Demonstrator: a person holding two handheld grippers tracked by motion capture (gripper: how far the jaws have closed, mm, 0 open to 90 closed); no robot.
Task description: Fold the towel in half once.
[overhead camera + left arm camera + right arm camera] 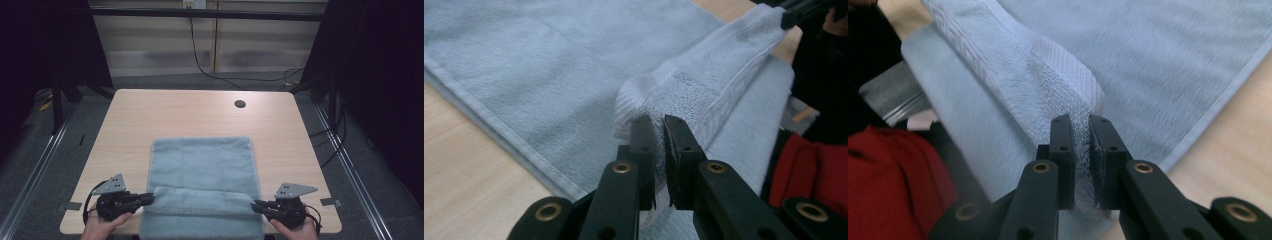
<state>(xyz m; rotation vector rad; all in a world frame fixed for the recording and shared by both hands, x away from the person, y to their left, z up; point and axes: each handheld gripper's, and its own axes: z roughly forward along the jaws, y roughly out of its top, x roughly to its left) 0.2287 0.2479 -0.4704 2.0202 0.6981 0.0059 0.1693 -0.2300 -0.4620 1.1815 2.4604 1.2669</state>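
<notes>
Now my left tongs (150, 198) are pinching the towel's (202, 162) near left corner, lifting its folded hem off the tabletop (180, 112). The towel is lying across the near middle. My right tongs (255, 205) are clamping the near right corner.
</notes>
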